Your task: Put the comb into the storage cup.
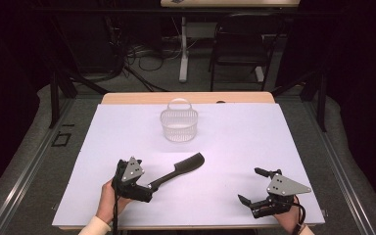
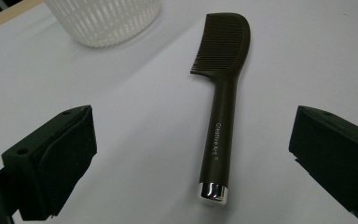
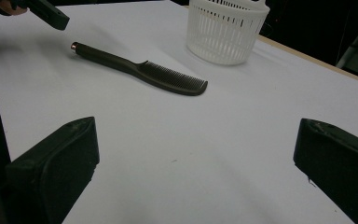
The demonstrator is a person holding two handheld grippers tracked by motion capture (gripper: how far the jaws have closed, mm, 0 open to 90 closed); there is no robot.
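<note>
The left gripper (image 1: pixel 149 186), jaws spread wide, sat at the metal-capped handle end of the long dark brown plastic comb (image 2: pixel 223 105) lying flat on the white table (image 1: pixel 235 142) near the white slotted plastic basket (image 1: pixel 178 125), while the right gripper (image 1: pixel 252 186) rested open, well apart.

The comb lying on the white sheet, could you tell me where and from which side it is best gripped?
Probably by the straight handle of the comb, not the toothed head. It lies flat, its silver-capped end towards the left gripper, whose jaws stand open on either side of it. Come from that end, lower the jaws and shut them across the narrow handle; the head is wider and curved. The basket stands beyond.
</note>
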